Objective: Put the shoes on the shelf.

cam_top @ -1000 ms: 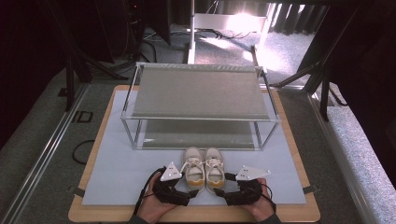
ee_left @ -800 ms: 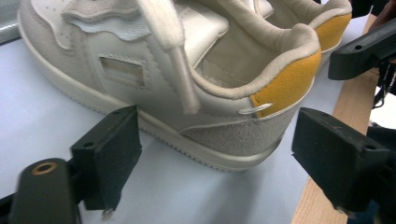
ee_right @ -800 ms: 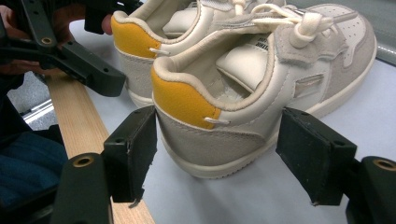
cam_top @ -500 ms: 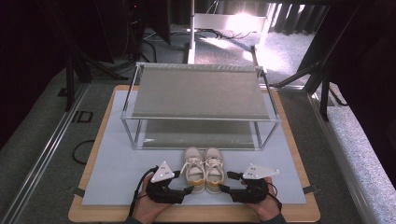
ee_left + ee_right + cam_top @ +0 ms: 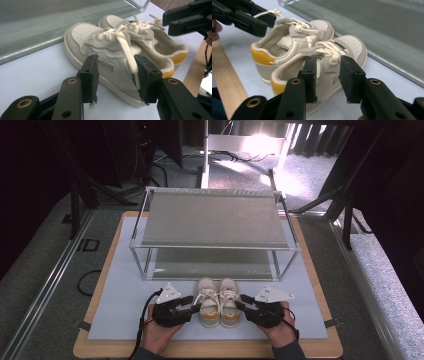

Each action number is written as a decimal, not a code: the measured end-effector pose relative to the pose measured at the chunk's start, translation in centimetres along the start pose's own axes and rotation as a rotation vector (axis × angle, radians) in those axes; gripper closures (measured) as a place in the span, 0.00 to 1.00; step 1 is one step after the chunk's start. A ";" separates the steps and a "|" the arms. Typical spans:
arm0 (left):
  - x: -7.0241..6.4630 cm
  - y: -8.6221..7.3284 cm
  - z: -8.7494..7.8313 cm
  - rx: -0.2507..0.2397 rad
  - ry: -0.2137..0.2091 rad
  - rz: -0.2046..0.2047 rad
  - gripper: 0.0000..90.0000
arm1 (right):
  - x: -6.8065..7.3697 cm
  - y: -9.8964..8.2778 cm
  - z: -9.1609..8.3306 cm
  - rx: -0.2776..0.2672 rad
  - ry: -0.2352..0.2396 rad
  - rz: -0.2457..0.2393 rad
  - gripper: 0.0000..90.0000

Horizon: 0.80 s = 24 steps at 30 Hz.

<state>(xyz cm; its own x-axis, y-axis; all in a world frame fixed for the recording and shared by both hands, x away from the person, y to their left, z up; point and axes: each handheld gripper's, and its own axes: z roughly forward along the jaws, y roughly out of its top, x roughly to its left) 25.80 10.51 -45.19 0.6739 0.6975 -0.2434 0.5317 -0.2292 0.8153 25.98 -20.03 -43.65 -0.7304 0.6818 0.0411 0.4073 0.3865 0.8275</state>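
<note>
Left hand-held gripper (image 5: 116, 75) clamped on left shoe (image 5: 105, 57), right hand-held gripper (image 5: 328, 75) clamped on right shoe (image 5: 329, 62), jaws just closing

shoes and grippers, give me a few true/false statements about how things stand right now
1. The two shoes stand side by side on the light mat in front of the rack. True.
2. The shoes sit on the rack's upper shelf. False: they are on the mat, below and in front of it.
3. The left gripper has its jaws on either side of the left shoe. True: they have just been closing, with the shoe's side wall between them.
4. The right gripper is far from the shoes, over the bare wooden board. False: its jaws straddle the side of the right shoe.
5. The heels are blue. False: they are yellow.
</note>
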 end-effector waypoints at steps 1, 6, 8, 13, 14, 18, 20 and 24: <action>0.0 0.1 0.0 0.002 0.008 0.000 0.61 | 0.1 0.1 0.2 0.011 -0.005 0.001 0.71; -0.3 0.7 0.4 0.006 0.020 0.013 0.59 | 0.2 0.1 1.1 0.054 -0.024 0.023 0.68; -0.7 0.9 0.8 0.015 0.026 0.032 0.57 | 0.2 0.1 1.4 0.069 -0.029 0.031 0.67; -1.3 1.2 1.8 0.032 0.048 0.047 0.57 | 0.3 0.2 1.7 0.086 -0.052 0.032 0.66; -1.3 1.2 2.0 0.031 0.050 0.046 0.57 | 0.3 0.2 1.7 0.088 -0.052 0.035 0.66; -1.1 1.3 2.4 0.027 0.053 0.035 0.58 | 0.4 0.3 1.8 0.104 -0.065 0.030 0.68; -1.1 1.3 2.3 0.033 0.061 0.032 0.59 | 0.4 0.3 1.9 0.109 -0.070 0.036 0.67; -1.0 1.2 2.7 0.072 0.089 0.029 0.58 | 0.3 0.5 2.3 0.119 -0.078 0.066 0.66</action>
<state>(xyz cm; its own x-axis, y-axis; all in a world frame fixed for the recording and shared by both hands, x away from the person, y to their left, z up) 27.16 7.73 -45.43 0.6432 0.7465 -0.1703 0.5503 -0.2960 0.7808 27.22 -18.23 -44.54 -0.6568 0.7526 0.0460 0.5186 0.4066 0.7521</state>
